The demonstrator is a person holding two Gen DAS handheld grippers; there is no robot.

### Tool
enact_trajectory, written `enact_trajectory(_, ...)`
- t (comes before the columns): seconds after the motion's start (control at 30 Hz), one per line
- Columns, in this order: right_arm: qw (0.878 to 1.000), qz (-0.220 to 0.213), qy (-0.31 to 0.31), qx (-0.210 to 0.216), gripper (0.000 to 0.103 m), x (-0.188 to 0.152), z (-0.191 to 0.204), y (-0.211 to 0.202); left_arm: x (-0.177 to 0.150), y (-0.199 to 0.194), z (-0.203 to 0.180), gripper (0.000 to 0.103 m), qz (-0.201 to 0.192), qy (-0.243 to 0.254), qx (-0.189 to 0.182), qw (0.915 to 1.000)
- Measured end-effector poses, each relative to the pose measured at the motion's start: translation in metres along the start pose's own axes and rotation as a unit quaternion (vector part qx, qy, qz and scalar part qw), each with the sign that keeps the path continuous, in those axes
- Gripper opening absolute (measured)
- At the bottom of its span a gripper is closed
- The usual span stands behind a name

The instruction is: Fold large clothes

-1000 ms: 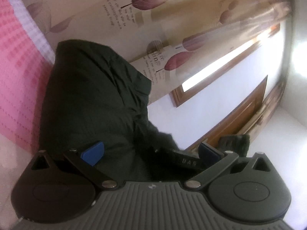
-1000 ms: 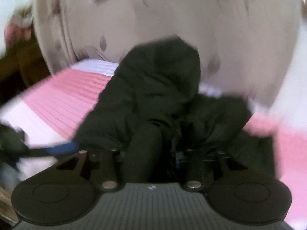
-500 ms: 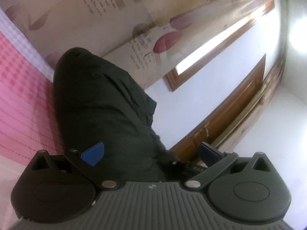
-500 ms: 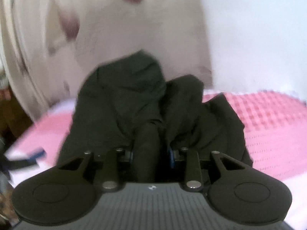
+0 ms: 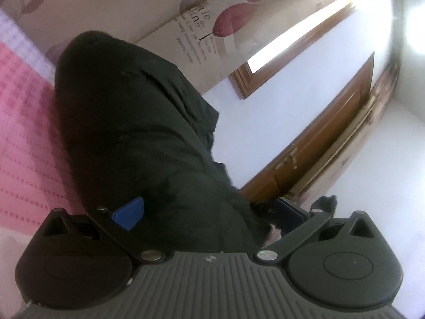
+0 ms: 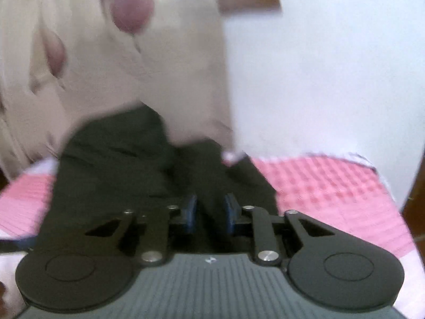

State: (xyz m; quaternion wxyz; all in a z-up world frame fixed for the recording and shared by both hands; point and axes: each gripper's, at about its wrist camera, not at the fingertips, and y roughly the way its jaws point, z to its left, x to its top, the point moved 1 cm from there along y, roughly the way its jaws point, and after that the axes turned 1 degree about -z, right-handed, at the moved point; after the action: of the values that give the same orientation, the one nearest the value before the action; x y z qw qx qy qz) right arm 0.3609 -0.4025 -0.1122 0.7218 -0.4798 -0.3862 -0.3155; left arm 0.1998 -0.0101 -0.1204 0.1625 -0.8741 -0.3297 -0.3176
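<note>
A large dark green garment hangs lifted over the pink bed cover. In the left wrist view my left gripper is wide open, its blue pads spread, with the cloth draped between them. In the right wrist view the same garment rises in a bunch from the bed. My right gripper is shut on a fold of it, the blue pads pressing the cloth from both sides. This view is blurred by motion.
A cream curtain with purple leaf prints hangs behind the bed. A wooden window frame and wooden door stand against the white wall. The pink checked cover spreads to the right of the garment.
The right gripper has swung right and up with the cloth held. The left view has tilted further upward. The garment has stretched taller between the two grippers.
</note>
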Motion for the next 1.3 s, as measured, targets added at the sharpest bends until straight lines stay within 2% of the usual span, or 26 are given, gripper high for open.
enact_trajectory(0.07,1.000,0.014,0.024,0.014,0.019,-0.005,-0.009,0.009,-0.001,0.004,0.004,0.103,-0.010,-0.006,-0.003,0.9999)
enact_trajectory(0.17,0.998,0.011,0.063,0.026,0.022,-0.005,-0.021,0.011,0.000,0.004,0.012,0.103,-0.022,-0.027,-0.007,0.9994)
enact_trajectory(0.27,0.994,-0.017,0.103,0.016,0.045,0.004,-0.044,0.004,0.000,0.004,0.016,0.103,-0.026,-0.031,-0.005,0.9992)
enact_trajectory(0.3,0.994,-0.017,0.111,0.004,0.058,0.006,-0.054,0.007,0.000,0.004,0.016,0.103,-0.027,-0.028,-0.004,0.9992)
enact_trajectory(0.33,0.993,-0.008,0.121,-0.011,0.059,0.005,-0.063,0.012,0.000,0.005,0.017,0.103,-0.029,-0.026,-0.003,0.9992)
enact_trajectory(0.4,0.988,0.035,0.143,-0.036,0.059,-0.004,-0.081,0.031,-0.001,0.005,0.018,0.103,-0.037,-0.026,-0.002,0.9990)
enact_trajectory(0.5,0.985,0.079,0.150,-0.019,0.057,-0.025,-0.078,0.049,0.000,0.005,0.022,0.103,-0.044,-0.036,-0.007,0.9983)
enact_trajectory(0.63,0.984,0.084,0.155,-0.002,0.047,-0.046,-0.046,0.039,0.008,-0.001,0.025,0.103,-0.036,-0.022,0.013,0.9990)
enact_trajectory(0.87,0.986,0.101,0.115,0.062,0.047,-0.097,0.039,-0.008,0.034,-0.044,0.045,0.103,-0.053,-0.001,0.058,0.9969)
enact_trajectory(0.97,0.983,0.097,0.140,0.071,0.049,-0.101,0.034,-0.028,0.039,-0.058,0.051,0.103,-0.040,-0.003,0.062,0.9973)
enact_trajectory(1.07,0.974,0.036,0.216,0.063,0.073,-0.093,0.008,-0.068,0.038,-0.066,0.048,0.103,-0.038,0.007,0.064,0.9972)
enact_trajectory(1.13,0.968,-0.006,0.237,0.084,0.091,-0.080,0.004,-0.092,0.037,-0.069,0.046,0.103,-0.045,0.008,0.062,0.9971)
enact_trajectory(1.23,0.970,0.003,0.210,0.124,0.103,-0.058,0.027,-0.092,0.030,-0.070,0.045,0.103,-0.053,0.012,0.064,0.9964)
enact_trajectory(1.3,0.974,0.046,0.181,0.128,0.103,-0.047,0.054,-0.072,0.027,-0.070,0.042,0.103,-0.060,0.019,0.067,0.9958)
